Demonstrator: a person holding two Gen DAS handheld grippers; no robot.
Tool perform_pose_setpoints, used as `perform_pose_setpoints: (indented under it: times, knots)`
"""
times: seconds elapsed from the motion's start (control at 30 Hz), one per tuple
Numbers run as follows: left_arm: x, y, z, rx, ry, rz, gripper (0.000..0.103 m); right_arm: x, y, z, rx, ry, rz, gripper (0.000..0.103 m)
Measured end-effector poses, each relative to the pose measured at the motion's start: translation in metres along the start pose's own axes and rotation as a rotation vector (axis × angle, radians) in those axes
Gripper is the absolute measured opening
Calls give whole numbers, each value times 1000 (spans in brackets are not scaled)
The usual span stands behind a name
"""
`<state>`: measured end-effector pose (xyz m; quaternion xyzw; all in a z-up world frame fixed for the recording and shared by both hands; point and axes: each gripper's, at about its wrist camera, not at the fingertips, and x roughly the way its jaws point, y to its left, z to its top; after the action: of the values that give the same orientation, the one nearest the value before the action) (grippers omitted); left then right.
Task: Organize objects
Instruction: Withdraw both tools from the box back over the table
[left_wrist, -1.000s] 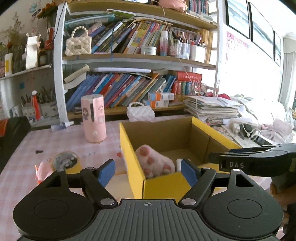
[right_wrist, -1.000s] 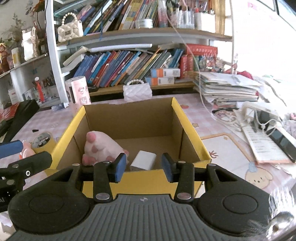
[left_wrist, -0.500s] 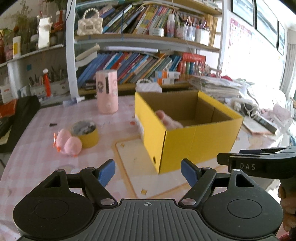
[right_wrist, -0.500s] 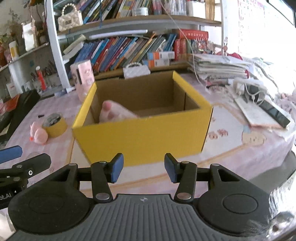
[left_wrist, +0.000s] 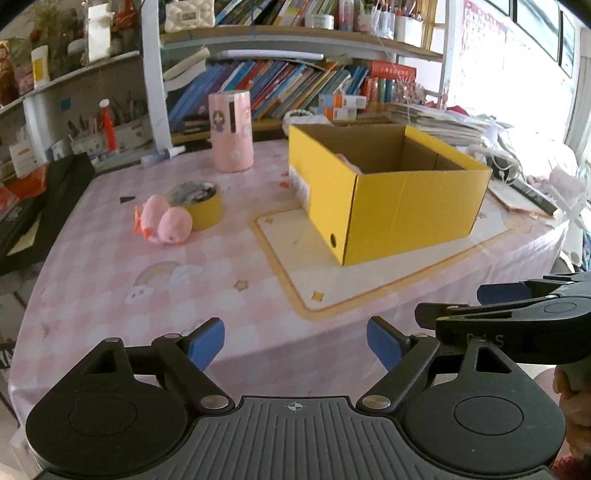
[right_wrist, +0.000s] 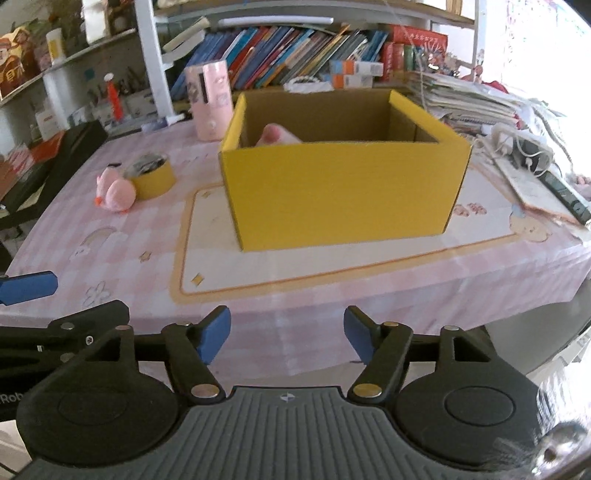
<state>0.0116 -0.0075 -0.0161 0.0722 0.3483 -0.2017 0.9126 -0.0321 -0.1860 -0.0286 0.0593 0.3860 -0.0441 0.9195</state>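
A yellow cardboard box (left_wrist: 402, 218) (right_wrist: 340, 192) stands open-topped on the pink checked table (left_wrist: 110, 280). A pink plush paw (right_wrist: 277, 134) peeks over its near wall. To its left lie a pink plush toy (left_wrist: 164, 221) (right_wrist: 112, 192) and a yellow tape roll (left_wrist: 201, 205) (right_wrist: 151, 177). My left gripper (left_wrist: 295, 341) hangs at the table's near edge, jaws opening, nothing between them. My right gripper (right_wrist: 286, 332) is also at the near edge, jaws opening and empty. It shows from the side at the right edge of the left wrist view, as the right gripper (left_wrist: 517, 306).
A pink cylinder (left_wrist: 231, 131) stands behind the box, before a bookshelf (left_wrist: 295, 74). A black case (left_wrist: 44, 206) lies at the table's left. Stacked papers (right_wrist: 469, 96), a power strip (right_wrist: 517, 144) and a dark remote (right_wrist: 561, 192) crowd the right side.
Both grippers have drawn back from the box to the table's near edge and tilted down. The right gripper's jaws have spread wider; the left's opened slightly.
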Motion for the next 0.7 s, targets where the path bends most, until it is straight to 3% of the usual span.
perform_pose_setpoints:
  times: [0.3,0.7]
  knots:
    - [-19,24,-16,-54,9,61,90,-2,29,-8,-41,28,56,74]
    - [-44,56,-26,-128,-23,148,90,-9,70,-6,-127,-8,126,75]
